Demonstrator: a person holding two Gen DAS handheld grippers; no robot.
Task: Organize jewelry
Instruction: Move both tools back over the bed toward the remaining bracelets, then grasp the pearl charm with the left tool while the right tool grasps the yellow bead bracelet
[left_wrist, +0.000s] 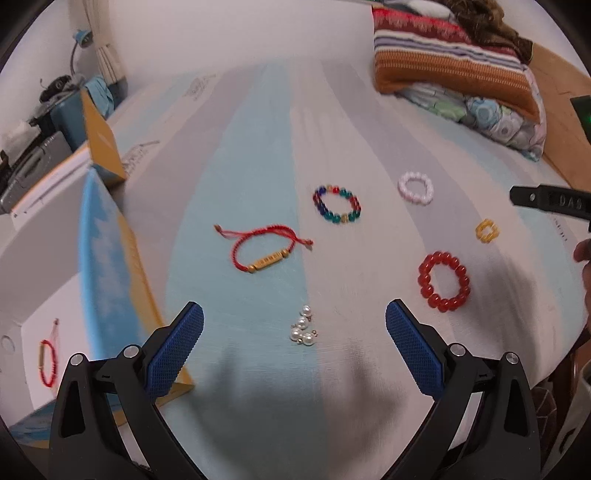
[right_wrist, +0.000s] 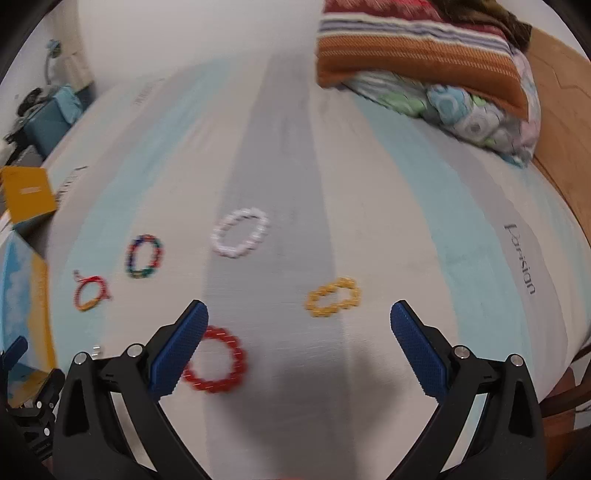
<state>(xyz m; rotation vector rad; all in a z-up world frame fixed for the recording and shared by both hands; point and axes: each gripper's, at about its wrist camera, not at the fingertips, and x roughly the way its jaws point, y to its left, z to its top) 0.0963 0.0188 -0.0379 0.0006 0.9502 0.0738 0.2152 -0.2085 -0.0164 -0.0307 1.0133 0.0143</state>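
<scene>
The left gripper (left_wrist: 294, 325) is hanging wide open and empty right over the pearl cluster (left_wrist: 303, 325), which is lying between its fingers with its long axis running away from them. The right gripper (right_wrist: 299, 328), equally spread and empty, is hovering with the red bead bracelet (right_wrist: 214, 360) beside its left finger and the yellow bead ring (right_wrist: 332, 297) just ahead. Further out are lying one red cord bracelet (left_wrist: 264, 249), one multicoloured bracelet (left_wrist: 337, 204) and one white bracelet (left_wrist: 415, 187); another red cord bracelet (left_wrist: 48, 363) is sitting in the box (left_wrist: 110, 258).

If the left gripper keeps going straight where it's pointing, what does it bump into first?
Probably the little pearl cluster, lying on the bed sheet between the open left gripper fingers. Depth is hard to judge.
</scene>
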